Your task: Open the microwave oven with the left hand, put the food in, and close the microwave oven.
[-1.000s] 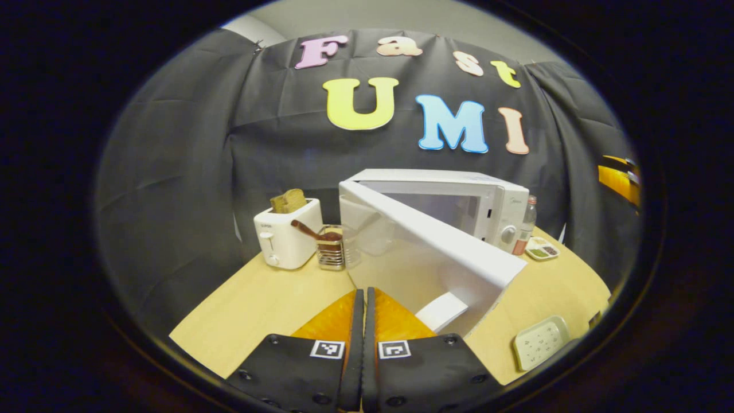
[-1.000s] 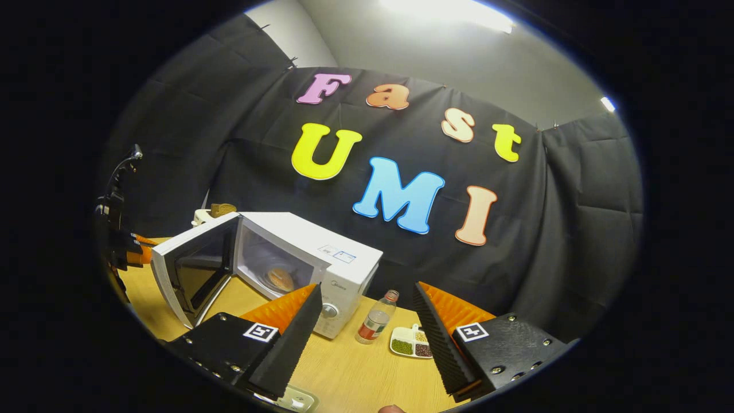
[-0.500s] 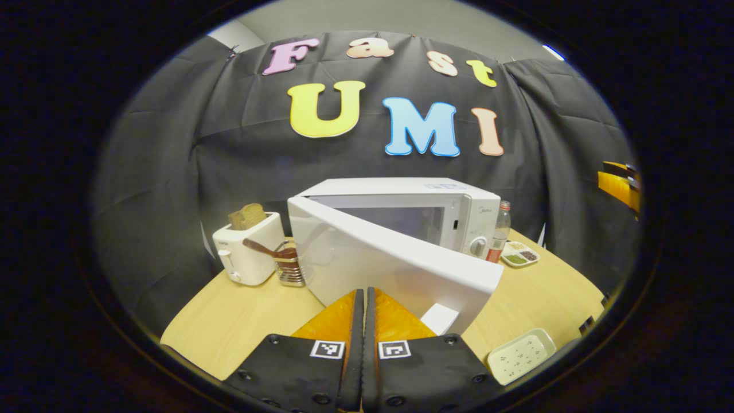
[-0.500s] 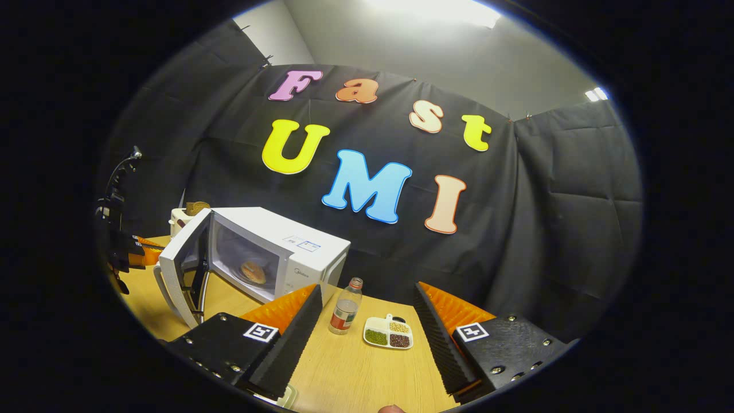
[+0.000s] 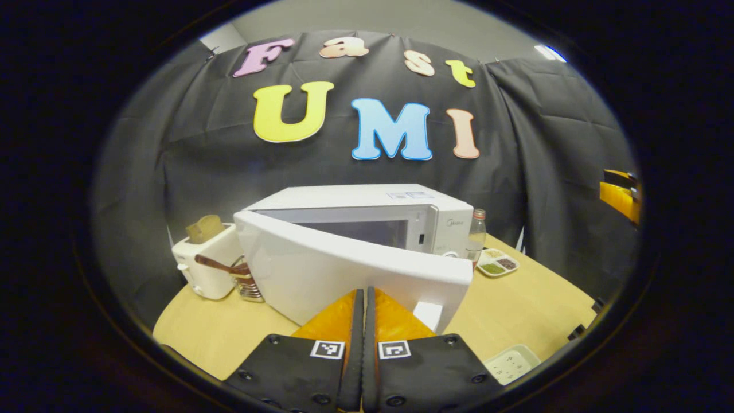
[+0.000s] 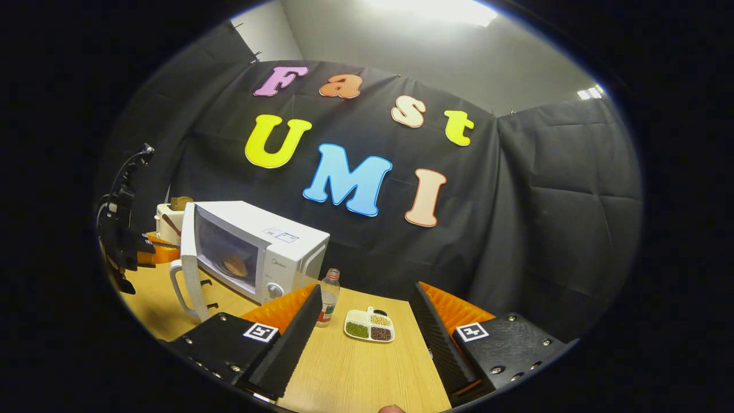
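The door [image 5: 355,275] has swung well in over the last second, now only partly ajar, the left gripper [image 5: 363,321] pinched flat behind it, likely touching. Food [image 6: 235,265] sits inside the microwave [image 6: 269,246]; the right gripper [image 6: 367,327] hangs wide, holding nothing.

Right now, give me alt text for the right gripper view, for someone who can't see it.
A white microwave on a wooden table, its door partly open and food inside. The open right gripper frames a bottle and a divided dish of beans.
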The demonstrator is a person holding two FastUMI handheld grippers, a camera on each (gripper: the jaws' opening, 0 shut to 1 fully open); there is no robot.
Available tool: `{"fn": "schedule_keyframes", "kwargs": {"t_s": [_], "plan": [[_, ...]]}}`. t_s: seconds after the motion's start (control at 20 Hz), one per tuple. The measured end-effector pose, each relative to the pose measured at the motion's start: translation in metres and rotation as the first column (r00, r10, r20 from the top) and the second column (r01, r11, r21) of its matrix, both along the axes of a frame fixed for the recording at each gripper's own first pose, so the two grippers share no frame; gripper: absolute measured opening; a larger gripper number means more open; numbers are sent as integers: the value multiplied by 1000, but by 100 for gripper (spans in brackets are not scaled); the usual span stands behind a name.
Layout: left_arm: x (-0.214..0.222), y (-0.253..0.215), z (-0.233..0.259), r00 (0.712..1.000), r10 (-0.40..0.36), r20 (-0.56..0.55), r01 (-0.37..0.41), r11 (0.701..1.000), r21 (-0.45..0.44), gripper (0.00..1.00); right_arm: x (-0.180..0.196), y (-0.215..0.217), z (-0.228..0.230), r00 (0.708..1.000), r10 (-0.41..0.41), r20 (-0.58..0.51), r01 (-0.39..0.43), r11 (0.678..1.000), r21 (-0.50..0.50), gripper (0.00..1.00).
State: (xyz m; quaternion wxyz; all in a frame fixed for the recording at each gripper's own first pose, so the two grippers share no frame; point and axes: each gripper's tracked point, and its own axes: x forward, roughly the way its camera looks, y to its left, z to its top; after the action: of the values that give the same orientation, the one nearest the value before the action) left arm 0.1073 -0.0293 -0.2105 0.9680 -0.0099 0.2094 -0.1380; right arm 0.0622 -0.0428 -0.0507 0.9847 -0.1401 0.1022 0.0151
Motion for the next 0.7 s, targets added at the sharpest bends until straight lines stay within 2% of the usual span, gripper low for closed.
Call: {"fn": "schedule_keyframes", "kwargs": {"t_s": [0.3,0.7], "plan": [[39,-35,-4,999,-53,-8,53,998,-32,8,-7,-12,-6,999,-41,-9,41,999,-2,97],[99,-65,-19,997,-63,-38,60,995,-74,8,-18,-31,-14,994,-106,-38,106,994,-2,97]]}}
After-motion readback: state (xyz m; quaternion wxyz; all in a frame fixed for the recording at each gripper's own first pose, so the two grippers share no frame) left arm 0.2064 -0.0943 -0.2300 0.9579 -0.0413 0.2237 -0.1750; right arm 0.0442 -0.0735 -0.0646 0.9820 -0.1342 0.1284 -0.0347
